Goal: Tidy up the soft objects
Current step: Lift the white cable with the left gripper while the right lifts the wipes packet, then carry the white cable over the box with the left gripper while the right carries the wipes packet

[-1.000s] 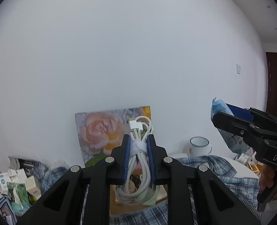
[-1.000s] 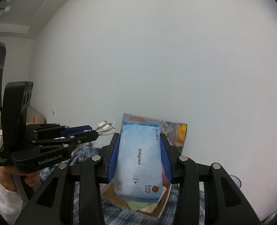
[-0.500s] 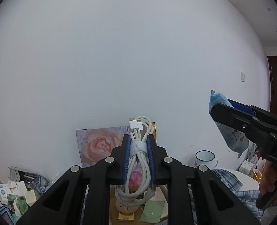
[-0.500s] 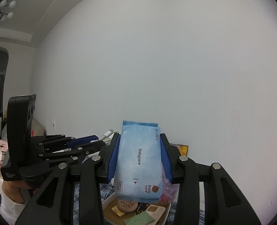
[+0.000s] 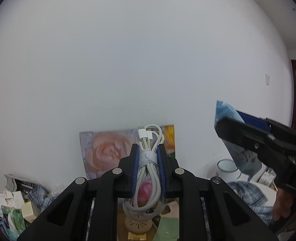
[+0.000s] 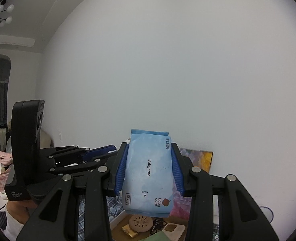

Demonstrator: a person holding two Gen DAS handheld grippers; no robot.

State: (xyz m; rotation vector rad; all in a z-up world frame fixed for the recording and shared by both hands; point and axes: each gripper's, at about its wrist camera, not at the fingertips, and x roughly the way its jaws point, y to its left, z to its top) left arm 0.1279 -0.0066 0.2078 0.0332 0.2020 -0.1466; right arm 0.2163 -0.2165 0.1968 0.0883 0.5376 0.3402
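My left gripper (image 5: 148, 150) is shut on a coiled white charging cable (image 5: 147, 172) bound by a grey strap, held upright in the air. My right gripper (image 6: 149, 150) is shut on a light blue Babycare wipes pack (image 6: 148, 172), also held up. In the left wrist view the right gripper (image 5: 264, 146) with the wipes pack (image 5: 226, 110) shows at the right. In the right wrist view the left gripper (image 6: 67, 160) shows at the left. Below both lies an open cardboard box (image 6: 118, 221) with a round beige item (image 6: 141, 223), a phone case (image 6: 173, 230) and a green pouch (image 5: 166, 231).
A flower painting (image 5: 107, 152) leans on the white wall behind the box. A white enamel mug (image 5: 227, 168) stands at the right. A blue plaid cloth (image 5: 250, 196) covers the table. Small boxes (image 5: 7, 206) pile at the left.
Both grippers have risen and tilted with their loads, so more wall shows and the inside of the box has come into view. Both holds are unchanged.
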